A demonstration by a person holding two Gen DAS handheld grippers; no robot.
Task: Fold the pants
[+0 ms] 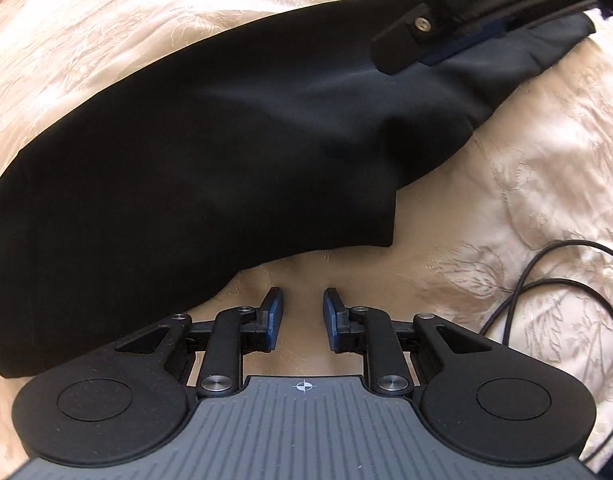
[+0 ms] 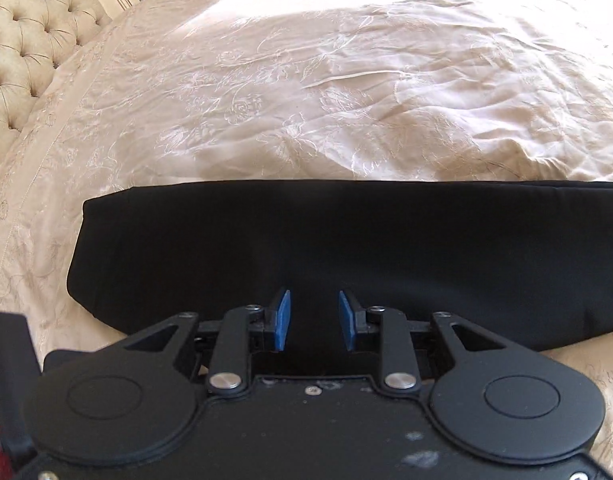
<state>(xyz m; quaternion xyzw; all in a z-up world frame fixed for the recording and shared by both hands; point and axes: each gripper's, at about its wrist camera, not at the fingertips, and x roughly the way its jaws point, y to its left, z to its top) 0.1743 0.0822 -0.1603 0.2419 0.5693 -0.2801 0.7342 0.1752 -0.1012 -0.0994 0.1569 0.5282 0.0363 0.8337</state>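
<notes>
Watching the pants (image 1: 194,168) lying lengthwise on the bed (image 2: 306,80), I kept both hand-held grippers, left (image 1: 303,318) and right (image 2: 314,318), open and empty, and feared pinching one slippery layer, skewing the fold.

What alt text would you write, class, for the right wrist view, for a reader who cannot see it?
Black pants lie flat in a wide band across a cream embroidered bedspread. The right gripper sits over their near edge, blue pads apart, holding nothing. A tufted headboard shows at far left.
</notes>
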